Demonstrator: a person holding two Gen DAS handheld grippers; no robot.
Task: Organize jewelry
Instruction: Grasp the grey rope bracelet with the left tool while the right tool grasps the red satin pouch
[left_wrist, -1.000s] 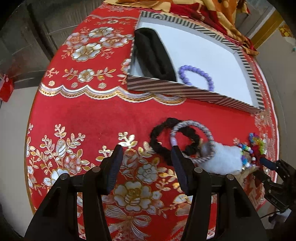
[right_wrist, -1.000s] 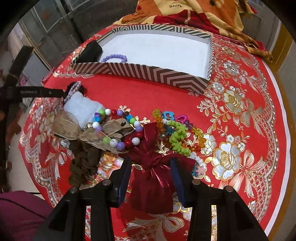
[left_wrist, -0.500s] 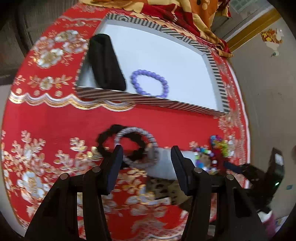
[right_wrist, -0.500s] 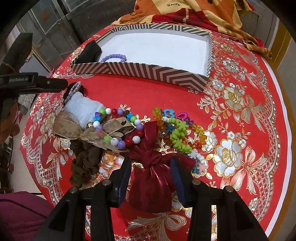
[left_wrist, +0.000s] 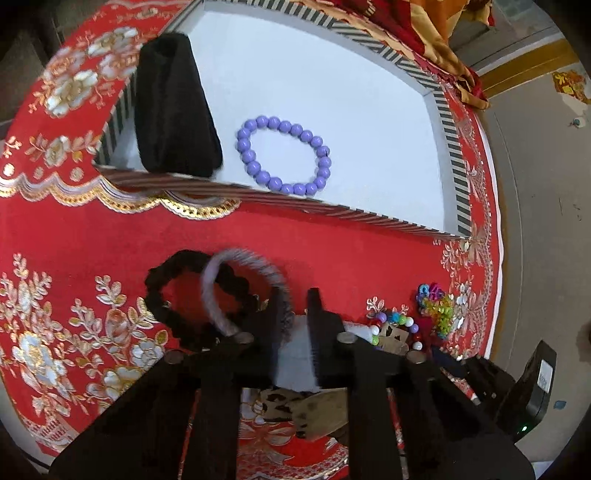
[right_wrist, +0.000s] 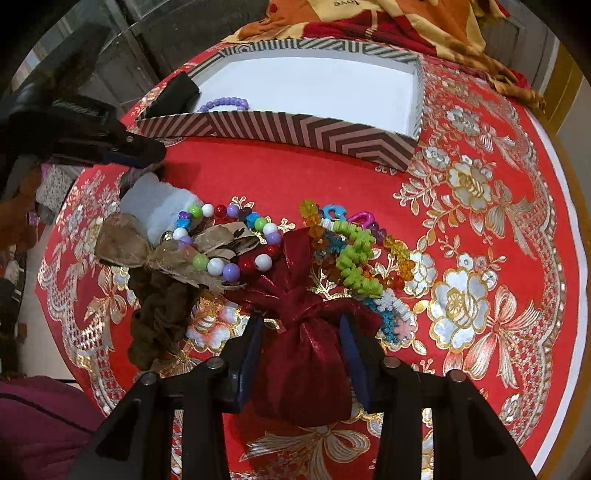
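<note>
1. Left wrist view only: the left tool (left_wrist: 295, 321) points steeply down at the bench (left_wrist: 92, 236). Its jaws have just been closing and now pinch a white fluffy piece (left_wrist: 295, 354). At 10 o'clock from the tips a grey-white striped bangle (left_wrist: 236, 266) lies across a black scrunchie (left_wrist: 162, 295); both look blurred.
2. The same view looks down into the striped box (left_wrist: 458, 177). On its white floor a purple bead bracelet (left_wrist: 284, 155) lies near the front wall. A black velvet roll (left_wrist: 173, 107) leans in the corner at 9 o'clock from it.
3. Right wrist view only: the right tool (right_wrist: 303, 339) has its jaws closed against both sides of a dark red organza pouch (right_wrist: 306, 362), after just closing further. The pouch has a tied neck and lies on the red and gold floral cloth.
4. Beyond the pouch, at 11 o'clock, lies a multicoloured bead bracelet (right_wrist: 225, 240) on a brown gauze bow (right_wrist: 125, 243), with a brown scrunchie (right_wrist: 159, 317) below.
5. At 1 o'clock lie a lime-green coil band (right_wrist: 354, 258), orange crystal beads (right_wrist: 399, 254) and a white-and-teal beaded band (right_wrist: 395, 314), tangled together.
6. In the right view the box (right_wrist: 295, 129) shows its chevron front wall at 12 o'clock; only the bracelet's (right_wrist: 221, 103) upper arc clears it. The left tool (right_wrist: 110, 144) enters at 9 o'clock above the white piece (right_wrist: 159, 203).
</note>
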